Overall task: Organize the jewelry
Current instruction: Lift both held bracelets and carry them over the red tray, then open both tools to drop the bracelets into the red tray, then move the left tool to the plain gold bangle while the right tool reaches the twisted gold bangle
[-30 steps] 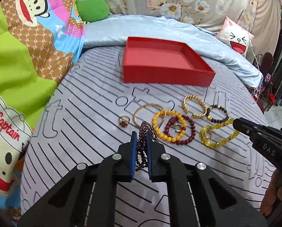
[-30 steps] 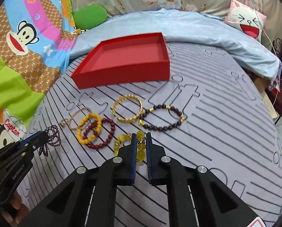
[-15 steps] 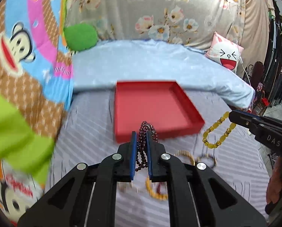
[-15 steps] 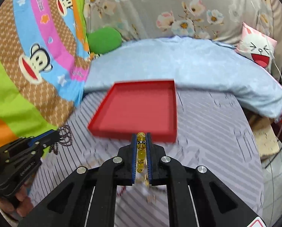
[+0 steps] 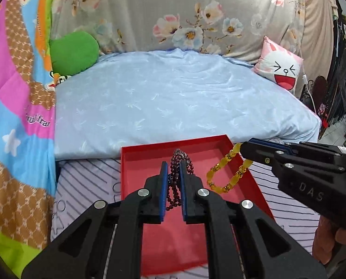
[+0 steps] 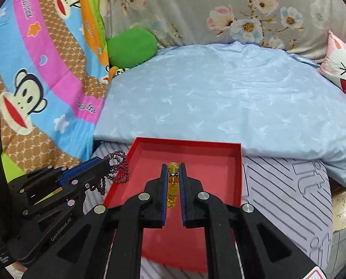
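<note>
Both grippers have risen from the striped sheet and now hang over the red tray (image 5: pixel 247 174), which was farther away one second ago. Left gripper (image 5: pixel 173 176) pinches the dark red bead strand (image 5: pixel 178 157) between its blue pads; loops hang free above the tray floor. Right gripper (image 6: pixel 173 179) pinches the yellow bead bracelet (image 6: pixel 173 174), and in the left view this bracelet (image 5: pixel 228 174) dangles over the right side of the tray. I judge that both pieces are light and limp, with hard, smooth beads on a string, so they swing and may slip. It is better to hold across several beads, not on one bead. Other jewelry is not visible now.
</note>
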